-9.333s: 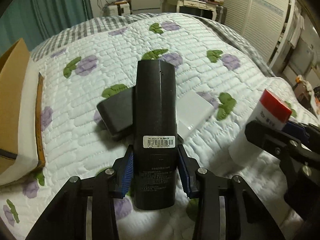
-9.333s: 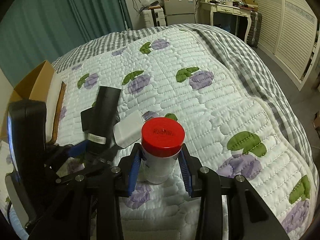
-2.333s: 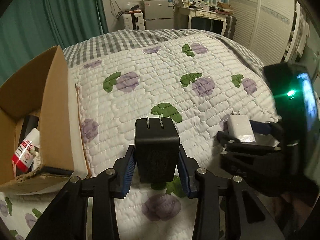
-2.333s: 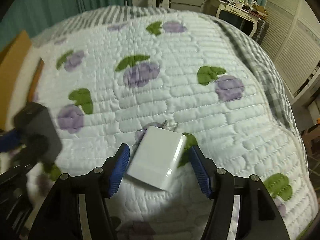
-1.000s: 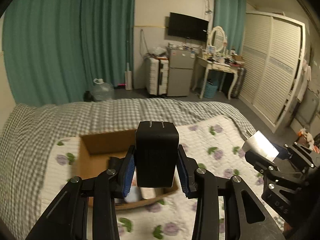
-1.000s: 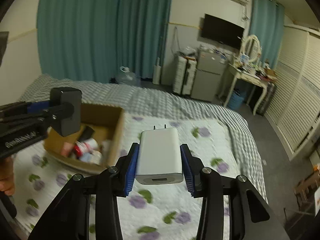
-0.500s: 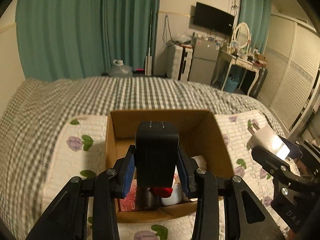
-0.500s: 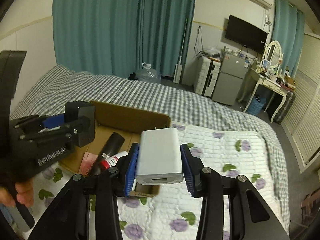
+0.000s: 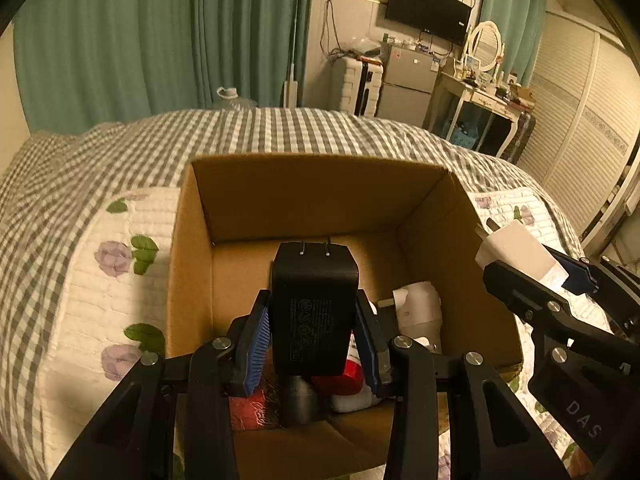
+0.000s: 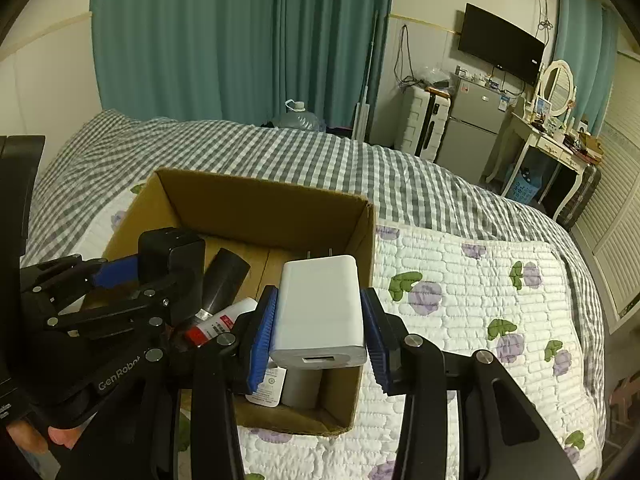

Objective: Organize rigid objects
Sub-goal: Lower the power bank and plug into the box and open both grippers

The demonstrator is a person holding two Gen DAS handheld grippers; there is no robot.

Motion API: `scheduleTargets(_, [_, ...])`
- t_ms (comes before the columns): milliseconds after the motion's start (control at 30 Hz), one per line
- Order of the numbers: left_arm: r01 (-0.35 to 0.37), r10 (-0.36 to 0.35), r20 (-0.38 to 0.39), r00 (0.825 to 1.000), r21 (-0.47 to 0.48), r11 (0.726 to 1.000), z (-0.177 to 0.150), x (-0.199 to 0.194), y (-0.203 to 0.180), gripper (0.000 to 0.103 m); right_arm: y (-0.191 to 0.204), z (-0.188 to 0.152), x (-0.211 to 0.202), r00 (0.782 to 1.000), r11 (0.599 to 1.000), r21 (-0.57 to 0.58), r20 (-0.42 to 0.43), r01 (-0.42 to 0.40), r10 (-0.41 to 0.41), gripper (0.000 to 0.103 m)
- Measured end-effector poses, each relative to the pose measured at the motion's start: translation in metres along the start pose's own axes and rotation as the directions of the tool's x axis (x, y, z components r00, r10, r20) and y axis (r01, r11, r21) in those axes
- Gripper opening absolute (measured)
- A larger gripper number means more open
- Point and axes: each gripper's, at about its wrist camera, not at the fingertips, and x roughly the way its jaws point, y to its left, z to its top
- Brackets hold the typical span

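Note:
My left gripper (image 9: pixel 314 320) is shut on a black plug-in charger (image 9: pixel 314 304), prongs pointing away, held over the open cardboard box (image 9: pixel 320 196). The right wrist view shows that charger (image 10: pixel 172 252) above the box's left half. My right gripper (image 10: pixel 320 320) is shut on a white charger (image 10: pixel 320 300), which hangs over the right part of the box (image 10: pixel 260 216), near its right wall. Inside lie a black tube (image 10: pixel 224 276), a red-capped white bottle (image 10: pixel 224 320) and other items partly hidden by both grippers.
The box sits on a bed with a white flowered quilt (image 10: pixel 460 280) to its right and a grey checked blanket (image 9: pixel 260 132) behind. A hand (image 10: pixel 36 436) holds the left gripper at the lower left. Teal curtains, a fridge and a dressing table stand far behind.
Both grippers have come down and closer to the box, which now fills more of each view. Each keeps its charger.

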Motion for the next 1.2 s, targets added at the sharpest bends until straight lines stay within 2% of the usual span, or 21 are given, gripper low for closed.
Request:
scheduleTargets(100, [-0.016,0.016,-0.017,1.0,0.0,1.0,-0.002,0.002,0.0,0.041,-0.002,-0.001,0.0,1.0,1.0,0.006,-0.002,0.007,-0.007,0.04])
scheduleTargets(167, [-0.037,0.036,0.026,0.999,0.01,0.999,-0.001,-0.007,-0.002,0.042,-0.003,0.001,-0.004,1.0,1.0,0.008,-0.002,0.009,-0.009,0.04])
scheduleTargets(367, [-0.014,0.013,0.092,0.996,0.014,1.0,0.008,-0.039,-0.005,0.043,-0.004,0.008,-0.022,1.0,1.0,0.002,0.018,0.023,-0.023,0.04])
scheduleTargets(433, [-0.012,0.01,0.107,0.994,0.017,1.0,0.009,-0.047,-0.005,0.052,-0.003,0.011,-0.03,0.999,1.0,0.0,0.031,0.024,-0.024,0.04])
scheduleTargets(667, [-0.024,0.021,0.134,0.991,0.022,0.999,0.011,-0.059,-0.004,0.056,-0.002,0.021,-0.04,0.998,1.0,0.014,0.063,0.013,-0.014,0.04])
scheduleTargets(900, [-0.04,0.038,0.124,0.992,0.013,0.999,0.008,-0.049,0.004,0.059,-0.002,0.027,-0.017,0.999,0.999,0.036,0.048,-0.012,0.01,0.041])
scheduleTargets(1200, [-0.077,0.079,0.108,0.991,-0.015,0.997,0.003,-0.03,0.016,0.059,0.004,0.026,0.039,0.999,0.998,0.055,-0.011,-0.038,0.039,0.041])
